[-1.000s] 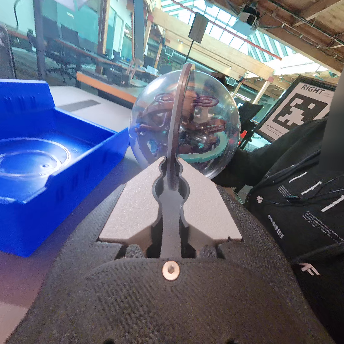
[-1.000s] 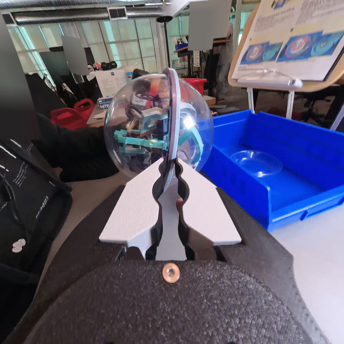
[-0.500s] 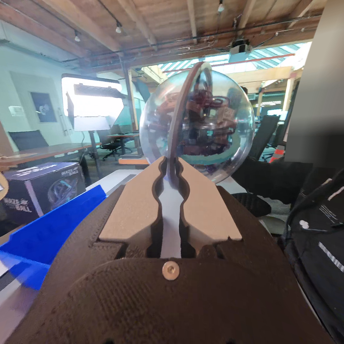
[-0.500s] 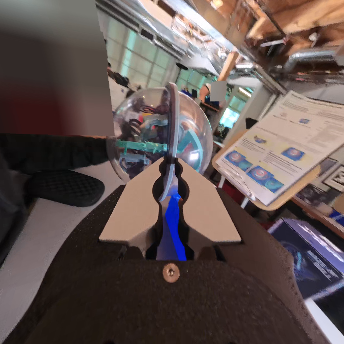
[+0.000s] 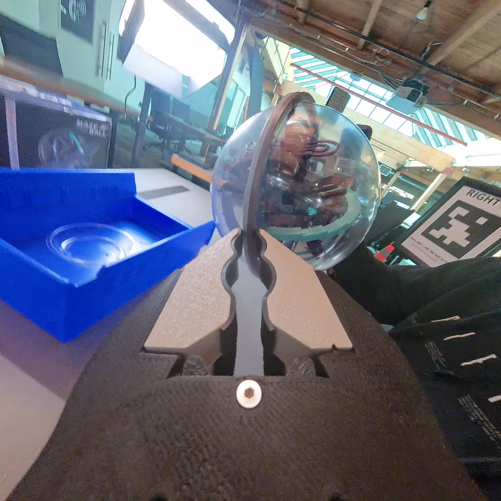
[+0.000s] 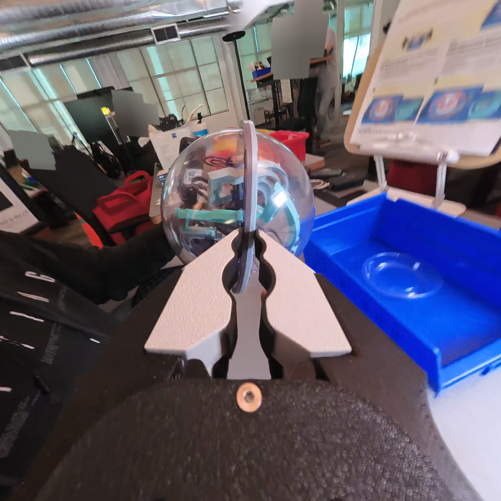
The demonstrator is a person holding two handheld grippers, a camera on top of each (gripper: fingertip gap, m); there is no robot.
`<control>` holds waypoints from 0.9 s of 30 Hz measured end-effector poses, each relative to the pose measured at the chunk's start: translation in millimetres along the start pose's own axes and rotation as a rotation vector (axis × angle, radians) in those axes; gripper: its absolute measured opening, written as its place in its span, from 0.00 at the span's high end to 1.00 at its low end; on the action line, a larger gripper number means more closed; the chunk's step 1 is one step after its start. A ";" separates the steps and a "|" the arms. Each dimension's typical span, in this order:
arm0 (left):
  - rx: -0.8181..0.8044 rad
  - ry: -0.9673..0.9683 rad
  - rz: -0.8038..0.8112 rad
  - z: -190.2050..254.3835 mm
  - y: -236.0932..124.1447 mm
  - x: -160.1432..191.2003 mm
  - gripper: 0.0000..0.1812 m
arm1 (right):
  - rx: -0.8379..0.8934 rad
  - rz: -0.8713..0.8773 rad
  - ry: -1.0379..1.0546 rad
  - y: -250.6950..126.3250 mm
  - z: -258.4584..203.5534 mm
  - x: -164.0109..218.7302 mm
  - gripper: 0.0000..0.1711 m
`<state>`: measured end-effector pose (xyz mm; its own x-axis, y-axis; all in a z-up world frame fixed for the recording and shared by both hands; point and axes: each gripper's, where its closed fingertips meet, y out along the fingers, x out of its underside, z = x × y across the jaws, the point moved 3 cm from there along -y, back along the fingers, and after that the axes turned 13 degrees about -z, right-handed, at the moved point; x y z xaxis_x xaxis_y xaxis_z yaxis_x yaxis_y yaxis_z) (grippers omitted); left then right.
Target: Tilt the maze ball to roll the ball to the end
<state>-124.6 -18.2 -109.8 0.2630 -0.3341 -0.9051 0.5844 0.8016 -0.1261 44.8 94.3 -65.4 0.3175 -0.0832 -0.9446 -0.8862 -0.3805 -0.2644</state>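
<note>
Maze ball, clear, teal tracks inside, rim clamped by both grippers

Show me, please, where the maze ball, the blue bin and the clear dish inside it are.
maze ball (image 6: 206,195): right wrist view, on its clear shell left of the rim.
blue bin (image 5: 40,303): left wrist view, on its near outer wall.
clear dish (image 5: 89,244): left wrist view, on its centre.

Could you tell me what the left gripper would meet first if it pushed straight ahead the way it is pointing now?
The left gripper is already shut on the grey rim of the maze ball, so pushing on would drive its fingertips straight into the clear shell. Beyond the ball, depth is hard to judge.
</note>
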 end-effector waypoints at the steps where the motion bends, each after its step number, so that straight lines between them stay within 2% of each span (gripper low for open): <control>1: 0.006 -0.040 -0.017 -2.8 1.2 7.1 0.96 | -0.015 -0.011 0.055 2.1 4.7 8.7 0.97; 6: 0.011 -0.197 -0.115 -19.1 6.9 45.8 0.96 | -0.075 -0.043 0.245 14.2 20.8 52.7 0.97; 12: -0.026 -0.303 -0.271 -43.0 16.0 95.1 0.98 | -0.036 -0.094 0.210 29.0 26.2 86.7 0.97; 14: 0.037 -0.314 -0.263 -37.1 17.0 94.1 0.89 | -0.013 -0.117 0.155 32.1 28.2 94.3 0.97; 17: -0.003 -0.240 -0.248 -37.9 13.7 82.4 0.73 | -0.041 -0.117 0.039 27.8 25.6 93.6 0.97; 20: 0.013 -0.181 -0.262 -26.8 16.8 69.2 0.58 | -0.009 -0.157 -0.177 25.9 15.1 90.3 0.97; 23: 0.072 -0.146 -0.354 -11.0 31.4 72.2 0.43 | 0.049 -0.174 -0.417 29.6 0.7 85.3 0.97; 27: 0.133 0.025 -0.437 12.9 50.9 83.6 0.35 | 0.100 -0.183 -0.719 33.1 -25.3 84.3 0.97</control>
<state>-63.0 -11.8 -186.7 -0.0483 -0.6132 -0.7884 0.7305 0.5166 -0.4466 50.8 51.4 -148.9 0.1944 0.6094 -0.7686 -0.8776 -0.2419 -0.4138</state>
